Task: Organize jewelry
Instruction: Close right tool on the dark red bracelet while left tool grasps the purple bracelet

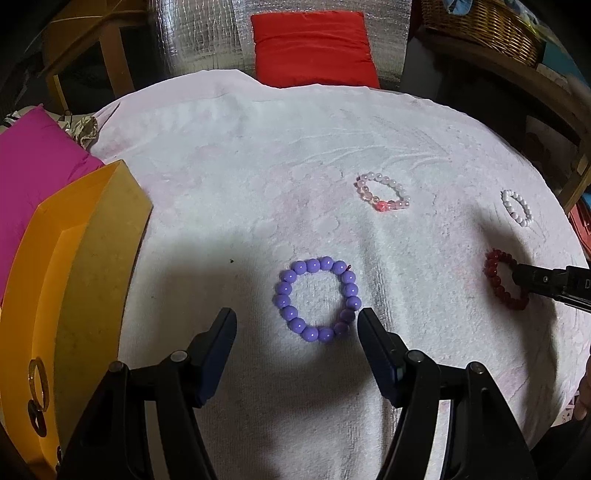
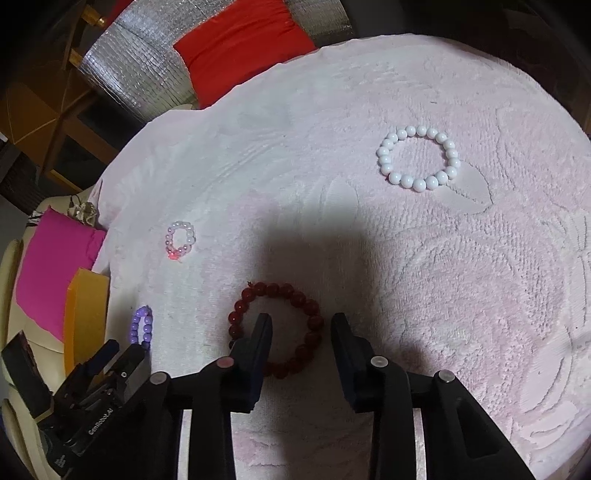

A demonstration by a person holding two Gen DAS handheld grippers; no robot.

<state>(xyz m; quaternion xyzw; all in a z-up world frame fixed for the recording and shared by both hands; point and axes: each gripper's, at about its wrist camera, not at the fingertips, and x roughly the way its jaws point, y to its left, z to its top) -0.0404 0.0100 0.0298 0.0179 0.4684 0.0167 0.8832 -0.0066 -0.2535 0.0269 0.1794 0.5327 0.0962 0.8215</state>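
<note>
Four bead bracelets lie on a white towel. My left gripper is open, and the purple bracelet lies flat just ahead of its fingertips, partly between them. My right gripper stands open over the dark red bracelet: one finger is inside the ring, the other outside it, and the ring's right side lies loose between them. Farther off lie a pale pink bracelet and a white bracelet. An open yellow box at the left holds gold rings.
A red cushion on a silver foil mat lies beyond the towel's far edge. A magenta cushion sits behind the yellow box. A wicker basket stands on a shelf at the far right.
</note>
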